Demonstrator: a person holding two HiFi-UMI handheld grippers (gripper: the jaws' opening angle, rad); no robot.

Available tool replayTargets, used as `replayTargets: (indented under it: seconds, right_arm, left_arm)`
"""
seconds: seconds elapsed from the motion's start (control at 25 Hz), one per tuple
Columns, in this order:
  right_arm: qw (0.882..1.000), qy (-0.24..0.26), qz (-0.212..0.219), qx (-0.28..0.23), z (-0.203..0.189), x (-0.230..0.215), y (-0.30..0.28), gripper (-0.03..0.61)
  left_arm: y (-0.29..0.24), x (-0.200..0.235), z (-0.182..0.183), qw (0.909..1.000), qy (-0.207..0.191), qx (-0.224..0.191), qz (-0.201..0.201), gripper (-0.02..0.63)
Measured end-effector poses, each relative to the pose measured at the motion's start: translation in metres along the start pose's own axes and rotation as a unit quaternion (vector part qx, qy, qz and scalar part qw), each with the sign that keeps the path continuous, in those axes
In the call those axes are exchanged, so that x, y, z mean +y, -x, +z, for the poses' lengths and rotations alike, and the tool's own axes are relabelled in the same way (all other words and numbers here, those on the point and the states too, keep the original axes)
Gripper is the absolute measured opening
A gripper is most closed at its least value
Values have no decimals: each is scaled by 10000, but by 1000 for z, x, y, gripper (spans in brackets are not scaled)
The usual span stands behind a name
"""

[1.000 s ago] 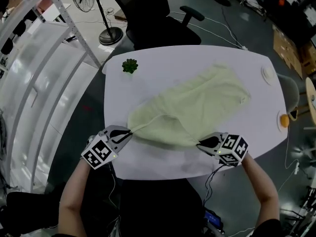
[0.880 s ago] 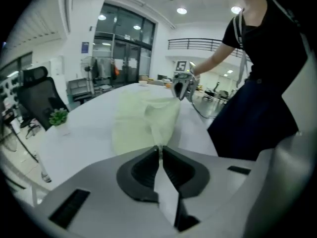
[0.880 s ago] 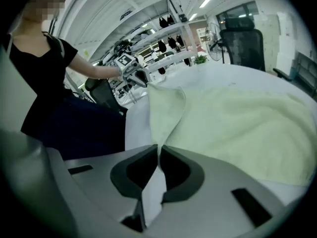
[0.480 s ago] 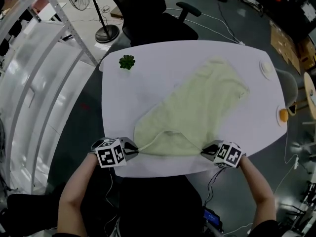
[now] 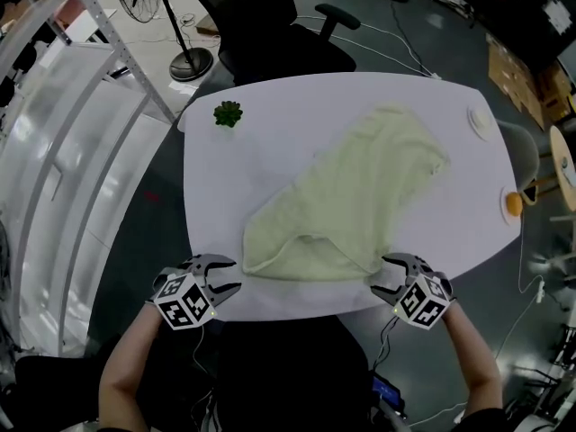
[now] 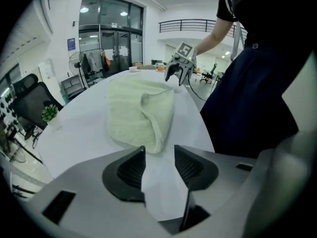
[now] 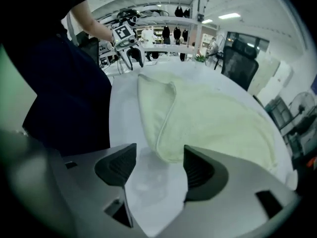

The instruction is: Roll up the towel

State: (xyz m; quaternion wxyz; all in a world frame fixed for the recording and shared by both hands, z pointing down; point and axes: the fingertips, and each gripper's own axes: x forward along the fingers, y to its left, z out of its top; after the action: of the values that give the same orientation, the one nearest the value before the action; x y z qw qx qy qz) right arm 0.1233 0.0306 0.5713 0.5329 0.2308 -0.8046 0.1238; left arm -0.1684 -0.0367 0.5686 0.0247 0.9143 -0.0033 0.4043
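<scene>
A pale green towel [image 5: 351, 192] lies slantwise on the white table [image 5: 270, 151], its near edge folded over on itself close to the front edge. My left gripper [image 5: 227, 280] hangs just off the towel's near left corner, my right gripper [image 5: 385, 275] just off its near right corner. Both have just been opening and stand open with nothing between the pads. In the left gripper view the towel [image 6: 138, 110] lies just beyond the left gripper [image 6: 159, 155]. In the right gripper view the towel [image 7: 213, 118] reaches almost to the right gripper [image 7: 159, 155].
A small green plant [image 5: 227, 112] stands at the table's far left corner and a white dish [image 5: 480, 122] at its far right edge. A black office chair [image 5: 270, 25] is behind the table, a fan stand [image 5: 184, 61] to the left. My body is close to the front edge.
Both grippers drew the towel's near corners toward the front edge, then let go and opened. The near edge now lies on the table and both grippers sit slightly back from it.
</scene>
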Motion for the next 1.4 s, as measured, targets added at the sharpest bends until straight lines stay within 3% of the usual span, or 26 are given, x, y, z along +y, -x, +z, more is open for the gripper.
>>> replayTargets:
  seconds: [0.28, 0.44, 0.52, 0.56, 0.6, 0.76, 0.84, 0.96, 1.08, 1.2, 1.32, 1.4]
  right_arm:
    - [9968, 790, 117, 31, 14, 42, -22, 249]
    - [9949, 966, -221, 209, 3, 32, -39, 175]
    - [9942, 1002, -322, 227, 2, 26, -40, 160]
    - [9938, 1022, -366, 219, 2, 22, -39, 150]
    - [9934, 1043, -419, 211, 3, 19, -38, 131]
    - [9913, 1155, -600, 219, 1, 14, -38, 92]
    - [9895, 1234, -729, 169, 4, 10, -34, 29]
    - [9915, 972, -858, -80, 17, -5, -16, 26]
    - [9920, 569, -1047, -413, 31, -27, 8, 23]
    - [9901, 303, -1158, -732, 46, -40, 30, 23]
    - [9911, 370, -1027, -760, 49, -34, 37, 21]
    - [9935, 537, -819, -588, 40, -23, 34, 21]
  left_arm:
    - [-39, -5, -13, 9957, 491, 475, 629, 214]
    - [-40, -1, -15, 9895, 949, 551, 943, 228]
    - [-39, 0, -11, 9883, 843, 625, 1106, 204]
    - [-40, 3, -8, 9871, 754, 646, 1252, 163]
    - [-41, 5, -6, 9856, 725, 659, 1377, 67]
    - [-49, 9, -2, 9823, 896, 685, 1498, 80]
    - [-42, 17, 10, 9813, 748, 521, 1696, 59]
    - [-20, 40, 39, 9766, 99, 246, 2133, 51]
    - [8, 70, 68, 9624, -543, 12, 2660, 49]
    - [32, 91, 92, 9520, -668, -321, 2969, 48]
    - [35, 86, 98, 9599, -937, -322, 2623, 46]
    - [27, 65, 87, 9718, -1449, -108, 1857, 44]
